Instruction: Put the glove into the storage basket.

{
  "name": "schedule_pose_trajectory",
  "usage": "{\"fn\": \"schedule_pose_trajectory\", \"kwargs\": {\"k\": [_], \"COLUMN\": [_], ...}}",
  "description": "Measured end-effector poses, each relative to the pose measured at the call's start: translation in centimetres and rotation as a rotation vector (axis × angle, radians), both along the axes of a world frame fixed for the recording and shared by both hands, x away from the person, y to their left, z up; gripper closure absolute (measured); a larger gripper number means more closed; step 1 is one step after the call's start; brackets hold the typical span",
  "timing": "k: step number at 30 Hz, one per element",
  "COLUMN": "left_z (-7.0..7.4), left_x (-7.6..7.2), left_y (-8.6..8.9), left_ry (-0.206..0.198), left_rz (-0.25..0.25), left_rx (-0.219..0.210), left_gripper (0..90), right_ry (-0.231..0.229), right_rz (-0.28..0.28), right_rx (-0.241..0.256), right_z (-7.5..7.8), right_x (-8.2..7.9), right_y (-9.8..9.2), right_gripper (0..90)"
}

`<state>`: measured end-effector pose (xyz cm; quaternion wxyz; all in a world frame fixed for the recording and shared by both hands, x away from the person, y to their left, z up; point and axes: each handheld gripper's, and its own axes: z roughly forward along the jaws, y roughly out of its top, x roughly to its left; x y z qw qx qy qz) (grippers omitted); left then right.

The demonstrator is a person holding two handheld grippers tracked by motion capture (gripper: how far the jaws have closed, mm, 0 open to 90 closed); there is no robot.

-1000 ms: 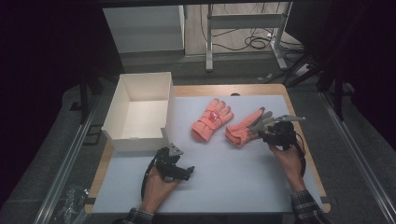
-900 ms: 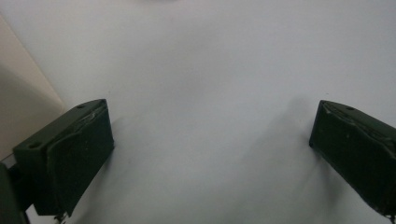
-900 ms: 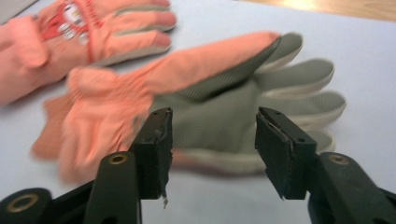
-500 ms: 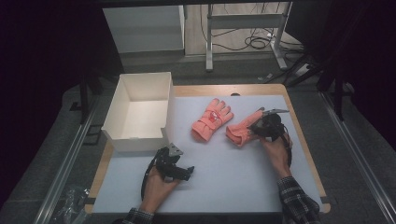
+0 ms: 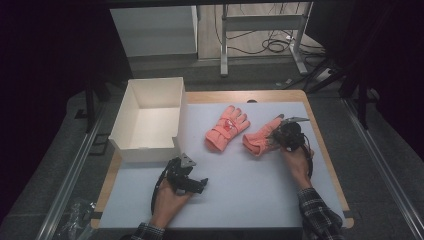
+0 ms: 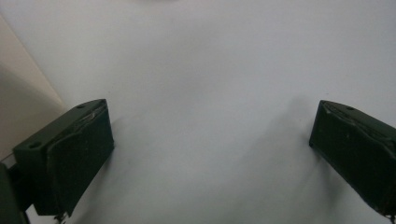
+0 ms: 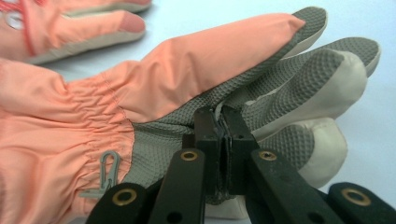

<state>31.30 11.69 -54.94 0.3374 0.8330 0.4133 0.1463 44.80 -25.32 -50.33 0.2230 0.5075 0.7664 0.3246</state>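
Gripping the right-hand glove at its grey textured palm, the right gripper has its fingers clenched on a fold of fabric near the base of the glove's digits. This glove lies on the desk toward its right side, just beside the second glove, which rests flat nearer the middle. Judgement: the hold takes only a thin pinch of material, so the lift should be slow and straight up, keeping the cuff from dragging against the neighbouring glove. The left gripper rests on the desk well apart from both gloves, fingers released with bare surface between them. The white box at the desk's left stands open and holds nothing visible.
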Motion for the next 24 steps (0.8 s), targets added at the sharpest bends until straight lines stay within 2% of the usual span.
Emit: {"fn": "schedule_pose_trajectory", "kwargs": {"k": [4,9,15,16,17,18,19,20,21,22,23,24], "left_z": [0.0,0.0,0.0,0.0,0.0,0.0,0.0,0.0,0.0,0.0,0.0,0.0], "left_x": [0.0,0.0,0.0,0.0,0.0,0.0,0.0,0.0,0.0,0.0,0.0,0.0], "left_y": [0.0,0.0,0.0,0.0,0.0,0.0,0.0,0.0,0.0,0.0,0.0,0.0], "left_ry": [0.0,0.0,-0.001,-0.001,-0.001,-0.001,0.0,0.0,0.0,0.0,0.0,0.0], "left_rz": [0.0,0.0,0.002,0.002,0.002,0.003,-0.001,-0.001,-0.001,-0.001,-0.001,-0.002], "left_rx": [0.0,0.0,-0.003,-0.003,-0.004,-0.004,0.0,0.001,0.001,0.001,0.001,0.001], "left_gripper": [0.0,0.0,0.0,0.0,0.0,0.0,0.0,0.0,0.0,0.0,0.0,0.0], "right_ry": [-0.003,-0.006,-0.001,-0.001,0.004,0.004,0.013,0.013,0.02,0.029,0.029,0.033], "right_rz": [0.036,0.088,0.204,0.204,0.253,0.253,0.297,0.297,0.358,0.385,0.385,0.411], "right_rx": [0.055,0.09,0.112,0.112,0.122,0.122,0.132,0.132,0.132,0.135,0.135,0.133], "right_z": [0.5,1.6,3.7,3.7,4.4,4.4,4.8,4.8,5.2,5.4,5.4,5.5], "right_x": [-0.3,-0.8,-2.0,-2.0,-2.6,-2.6,-3.0,-3.0,-3.4,-3.6,-3.6,-3.8], "right_y": [-0.7,-1.0,-1.0,-1.0,-0.9,-0.9,-0.7,-0.7,-0.6,-0.5,-0.5,-0.4], "right_gripper": [87.0,87.4,87.4,87.4,87.4,87.4,87.4,87.4,87.4,87.4,87.4,87.4]}}
